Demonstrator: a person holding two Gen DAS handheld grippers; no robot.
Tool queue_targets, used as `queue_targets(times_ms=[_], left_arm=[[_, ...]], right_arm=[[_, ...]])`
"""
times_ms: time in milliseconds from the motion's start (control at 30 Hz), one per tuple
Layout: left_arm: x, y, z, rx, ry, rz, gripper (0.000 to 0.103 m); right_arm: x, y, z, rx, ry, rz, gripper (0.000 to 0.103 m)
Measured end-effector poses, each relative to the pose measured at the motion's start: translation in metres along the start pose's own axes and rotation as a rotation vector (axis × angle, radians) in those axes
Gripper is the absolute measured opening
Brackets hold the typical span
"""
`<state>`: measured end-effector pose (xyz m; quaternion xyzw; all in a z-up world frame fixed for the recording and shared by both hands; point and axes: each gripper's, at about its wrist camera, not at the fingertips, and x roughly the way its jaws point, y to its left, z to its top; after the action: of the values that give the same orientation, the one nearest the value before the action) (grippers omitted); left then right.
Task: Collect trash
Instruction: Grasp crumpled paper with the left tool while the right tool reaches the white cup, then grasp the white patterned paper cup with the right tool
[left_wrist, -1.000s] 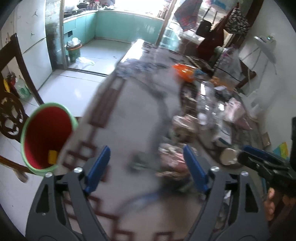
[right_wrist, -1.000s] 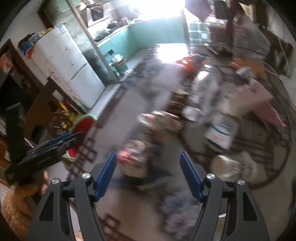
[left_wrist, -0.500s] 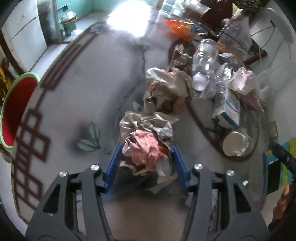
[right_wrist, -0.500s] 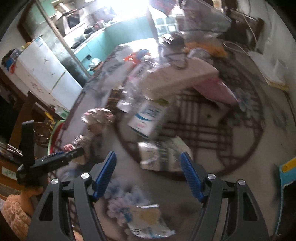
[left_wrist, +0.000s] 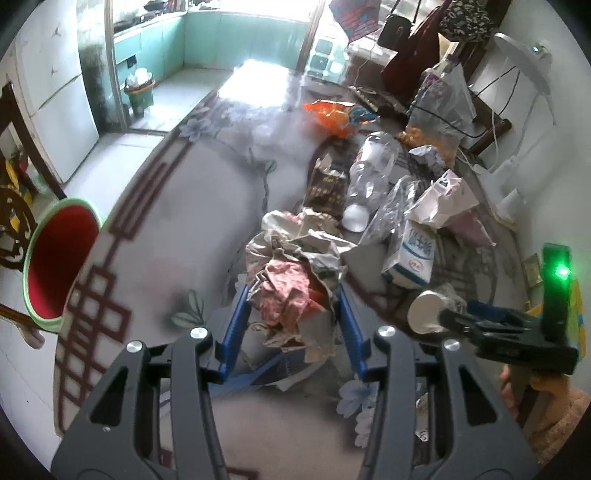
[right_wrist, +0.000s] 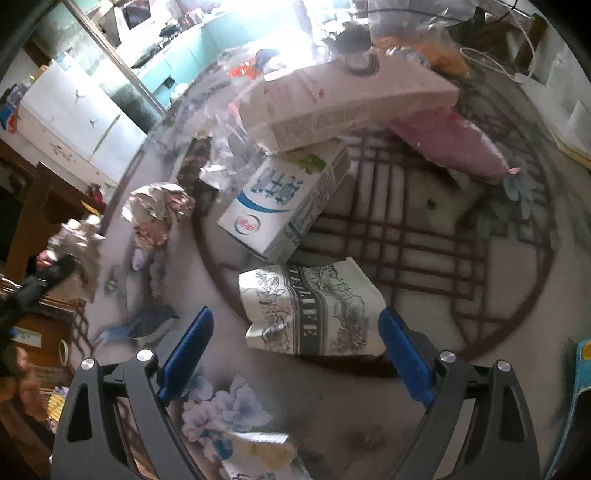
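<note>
My left gripper (left_wrist: 291, 325) pinches a wad (left_wrist: 291, 284) of crumpled paper near me on the table (left_wrist: 177, 221), light and squashy I think, so I squeeze its middle, while my right gripper (right_wrist: 295, 354) is spread around a cup (right_wrist: 314, 310).

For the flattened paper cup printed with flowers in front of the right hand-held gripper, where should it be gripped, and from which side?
Grip the paper cup across its short width near the middle, coming straight down from above and slightly from the near side. It lies flattened on the table, so only its two long edges offer purchase. The right hand-held gripper already stands open and wide enough to straddle it.
</note>
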<state>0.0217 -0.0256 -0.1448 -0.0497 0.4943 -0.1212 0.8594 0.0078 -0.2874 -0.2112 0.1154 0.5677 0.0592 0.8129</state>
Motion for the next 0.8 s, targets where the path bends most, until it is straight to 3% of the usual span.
queue_targets(times_ms=[133, 667, 800], left_arm=[[0.000, -0.006, 0.004, 0.019, -0.004, 0.004, 0.046], [-0.002, -0.005, 0.005, 0.019, -0.011, 0.002, 0.047], [-0.001, 0.000, 0.004, 0.007, -0.006, -0.003, 0.048]], right_arm=[[0.005, -0.004, 0.001, 0.002, 0.013, 0.012, 0.084], [-0.002, -0.012, 0.019, 0.070, -0.024, 0.017, 0.092], [0.011, -0.010, 0.020, 0.059, 0.036, -0.032, 0.094]])
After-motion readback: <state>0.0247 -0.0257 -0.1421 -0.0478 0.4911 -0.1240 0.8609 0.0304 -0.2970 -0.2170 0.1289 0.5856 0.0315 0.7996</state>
